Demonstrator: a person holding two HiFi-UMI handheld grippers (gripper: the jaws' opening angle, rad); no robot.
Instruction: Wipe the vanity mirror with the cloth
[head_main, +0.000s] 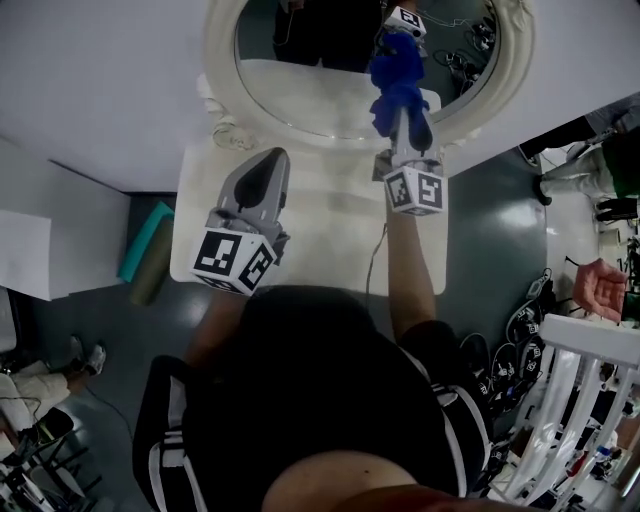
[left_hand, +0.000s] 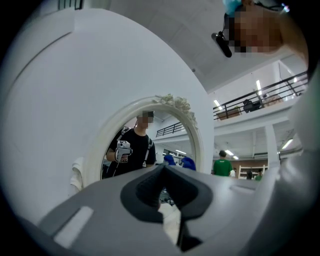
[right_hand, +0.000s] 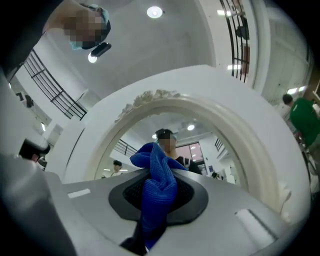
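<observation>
Right hand-held gripper (head_main: 408, 128), cloth (head_main: 395, 75) toward mirror (head_main: 300, 95)

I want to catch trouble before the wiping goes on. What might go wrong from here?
1. The right hand-held gripper pinches the blue cloth as a narrow bunch, so only a small patch would wipe, and hard jaw tips might touch the mirror.
2. Dragged across the glass, that bunch may work loose.
3. The left hand-held gripper is shut and clear of the frame, so nothing steadies the mirror if it is pushed.
</observation>
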